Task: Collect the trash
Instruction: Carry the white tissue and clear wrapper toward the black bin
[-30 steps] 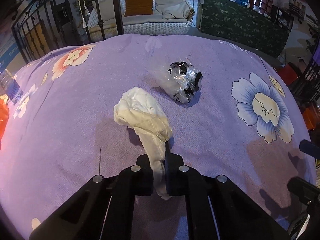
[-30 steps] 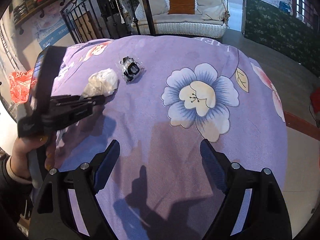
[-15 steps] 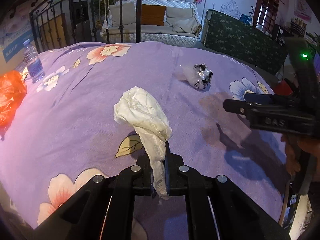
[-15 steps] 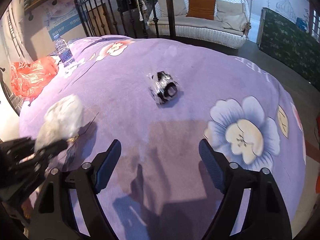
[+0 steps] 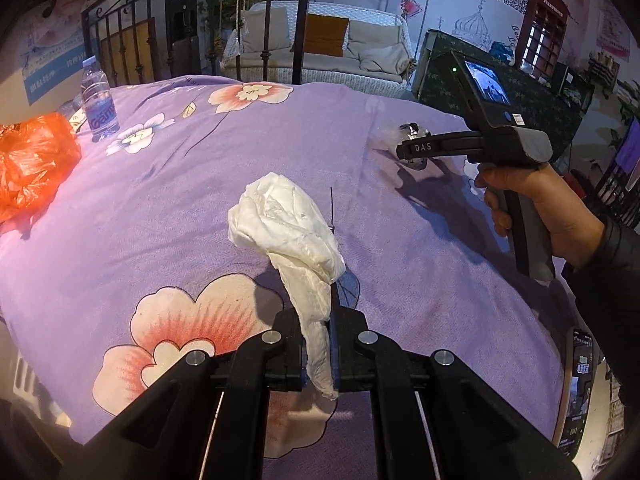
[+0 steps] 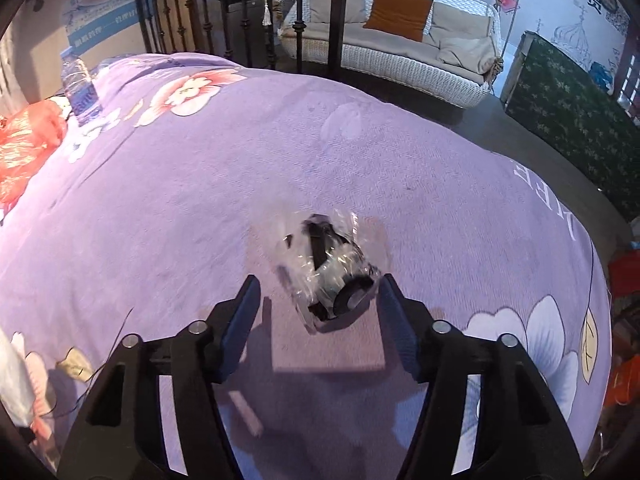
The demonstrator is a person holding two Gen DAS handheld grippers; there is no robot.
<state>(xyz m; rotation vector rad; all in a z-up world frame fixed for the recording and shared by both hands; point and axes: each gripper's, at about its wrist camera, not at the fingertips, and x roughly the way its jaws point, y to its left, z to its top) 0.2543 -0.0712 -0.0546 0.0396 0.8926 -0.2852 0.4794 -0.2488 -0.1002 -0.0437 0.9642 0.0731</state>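
Crumpled white tissue (image 5: 286,232) stands up from the left hand-held gripper (image 5: 318,344) at lower centre of the left wrist view, its twisted tail pinched between the two black fingers, which are pressed together on it. The bulk of the wad rises above the fingertips, clear of the purple floral bedspread (image 5: 180,184) below.

In the right wrist view, the right hand-held gripper (image 6: 316,316) sits at lower centre with its blue-padded fingers (image 6: 240,320) spread and closing. A clear plastic wrapper with something black inside (image 6: 328,268) lies on the bedspread between the fingertips, nearer the right-hand finger; neither pad visibly presses on it. The wrapper is motion-blurred.

From the left wrist view, the right hand-held gripper appears at the right of the frame, held by a hand (image 5: 536,208) in a dark sleeve, its tip over the wrapper at upper right of the bed.

An orange plastic bag (image 5: 32,168) rests at the left edge of the bed, with a water bottle (image 5: 98,100) upright just beside it.
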